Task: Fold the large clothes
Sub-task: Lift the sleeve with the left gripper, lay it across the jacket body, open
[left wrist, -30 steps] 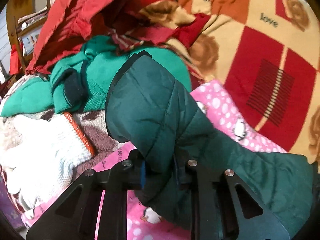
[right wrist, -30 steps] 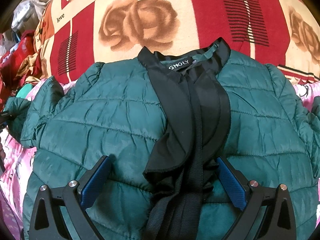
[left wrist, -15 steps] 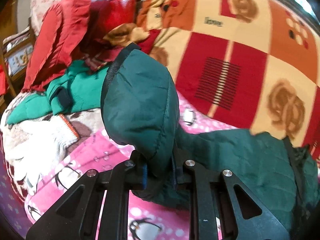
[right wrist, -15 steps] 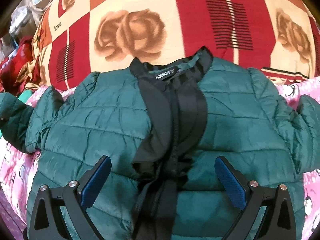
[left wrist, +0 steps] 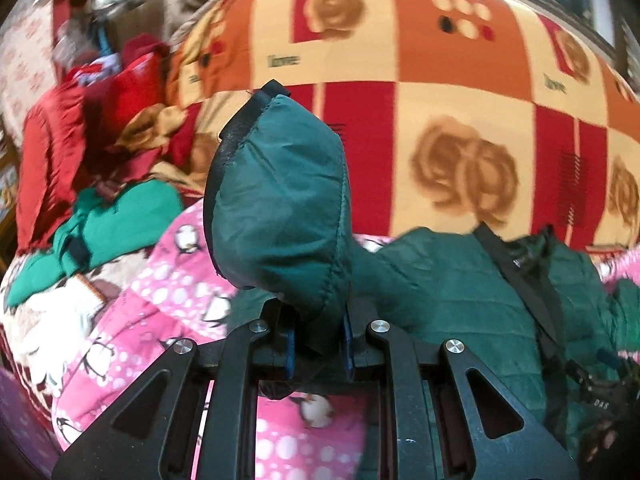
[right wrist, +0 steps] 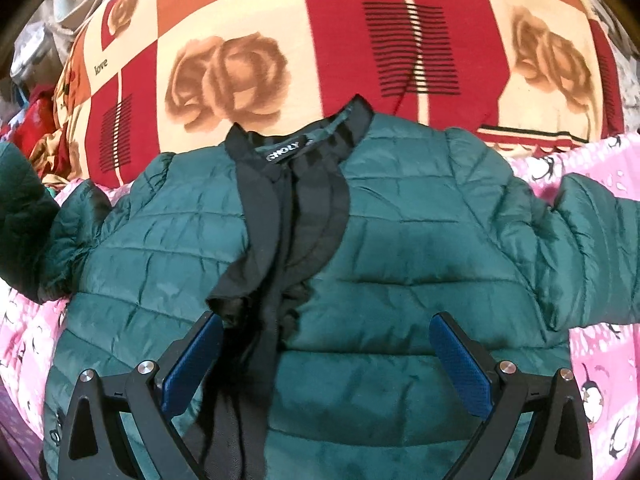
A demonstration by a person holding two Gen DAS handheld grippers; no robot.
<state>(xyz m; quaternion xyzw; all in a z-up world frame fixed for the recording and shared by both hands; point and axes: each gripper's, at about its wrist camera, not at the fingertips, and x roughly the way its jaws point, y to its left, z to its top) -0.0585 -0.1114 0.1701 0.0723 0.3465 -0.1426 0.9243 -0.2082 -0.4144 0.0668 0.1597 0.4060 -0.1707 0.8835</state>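
Observation:
A dark green quilted jacket (right wrist: 400, 248) with black trim lies front-up on a pink penguin sheet, collar toward the far blanket. My left gripper (left wrist: 318, 346) is shut on the jacket's left sleeve (left wrist: 280, 208) and holds its cuff end up above the bed. The jacket body (left wrist: 452, 280) lies to the right of it. My right gripper (right wrist: 326, 354) is open and empty, hovering over the jacket's lower chest, with the black front placket (right wrist: 276, 280) between its blue pads (right wrist: 460, 364). The raised sleeve shows at the left edge of the right wrist view (right wrist: 20, 188).
A red, orange and cream rose-patterned blanket (right wrist: 344, 60) is bunched behind the jacket. A pile of other clothes, red (left wrist: 48, 160), bright green (left wrist: 120, 224) and white knit (left wrist: 52, 320), lies to the left on the pink sheet (left wrist: 180, 280).
My left gripper has lifted the sleeve and swung it right toward the jacket body. My right gripper has shifted slightly back over the jacket and stays open.

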